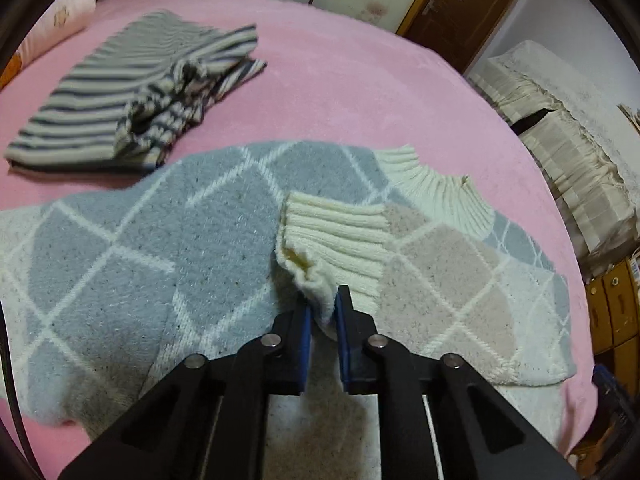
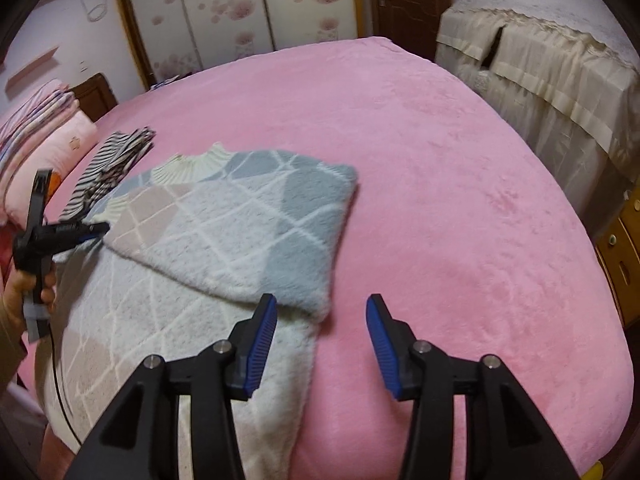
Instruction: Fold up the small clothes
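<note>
A fuzzy grey, beige and white diamond-pattern sweater point(image 1: 132, 248) lies on the pink bed point(image 1: 340, 92). One sleeve is folded across the body, and its cream ribbed cuff point(image 1: 336, 240) is pinched between the blue pads of my left gripper point(image 1: 323, 304), which is shut on it. The ribbed collar point(image 1: 436, 188) lies just beyond. In the right wrist view the sweater point(image 2: 224, 232) shows a folded grey corner near my right gripper point(image 2: 322, 308), which hangs open above the bed with nothing between its fingers. My left gripper point(image 2: 100, 229) shows there at the far left, held by a hand point(image 2: 24, 288).
A folded striped garment point(image 1: 120, 92) lies on the bed beyond the sweater, at the left. Pillows and folded bedding point(image 2: 36, 140) are at the left edge. A cloth-covered piece of furniture point(image 2: 540, 72) stands beyond the bed's right side, a wooden cabinet point(image 2: 624, 264) near it.
</note>
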Available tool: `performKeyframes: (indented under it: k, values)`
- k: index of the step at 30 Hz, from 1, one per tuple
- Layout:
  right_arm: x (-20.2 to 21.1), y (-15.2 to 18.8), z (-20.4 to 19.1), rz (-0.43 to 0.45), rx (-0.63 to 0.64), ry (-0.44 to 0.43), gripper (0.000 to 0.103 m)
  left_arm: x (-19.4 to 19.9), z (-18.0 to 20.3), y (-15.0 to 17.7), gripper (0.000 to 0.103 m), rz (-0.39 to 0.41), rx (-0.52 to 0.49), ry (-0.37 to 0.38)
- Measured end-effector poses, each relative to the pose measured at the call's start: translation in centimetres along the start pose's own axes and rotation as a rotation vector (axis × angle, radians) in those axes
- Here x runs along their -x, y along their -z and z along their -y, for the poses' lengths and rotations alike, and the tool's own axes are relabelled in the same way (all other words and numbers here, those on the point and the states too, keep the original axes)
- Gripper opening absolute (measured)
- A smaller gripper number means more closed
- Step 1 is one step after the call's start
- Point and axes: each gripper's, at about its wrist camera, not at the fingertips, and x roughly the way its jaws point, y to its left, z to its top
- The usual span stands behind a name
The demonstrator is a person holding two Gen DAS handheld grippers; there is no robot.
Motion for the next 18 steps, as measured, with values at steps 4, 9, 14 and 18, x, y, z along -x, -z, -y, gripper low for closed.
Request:
performKeyframes:
  k: [4, 9, 14, 18]
  values:
    - [-1.3, -1.2, 1.2, -0.016, -0.045, 0.015, 0.047, 1.0, 0.6, 0.4, 0.008, 0.026, -0.048, -0.014]
    - [-3.3, -3.5, 1.6, -0.024, -0.068, 0.007, 0.047, 1.6, 0.4, 0.5, 0.008, 0.008, -0.069, 0.001]
    - [-5.1, -5.5, 0.8, -0.022, -0.04, 0.018, 0.047, 0.3, -0.5, 0.1, 0.019, -0.054, -0.069, -0.009]
    - [-6.8, -6.8, 0.9, -0.044, -0.059, -0.004, 0.047, -0.5, -2.4, -0.8, 0.04, -0.128, 0.042, 0.121]
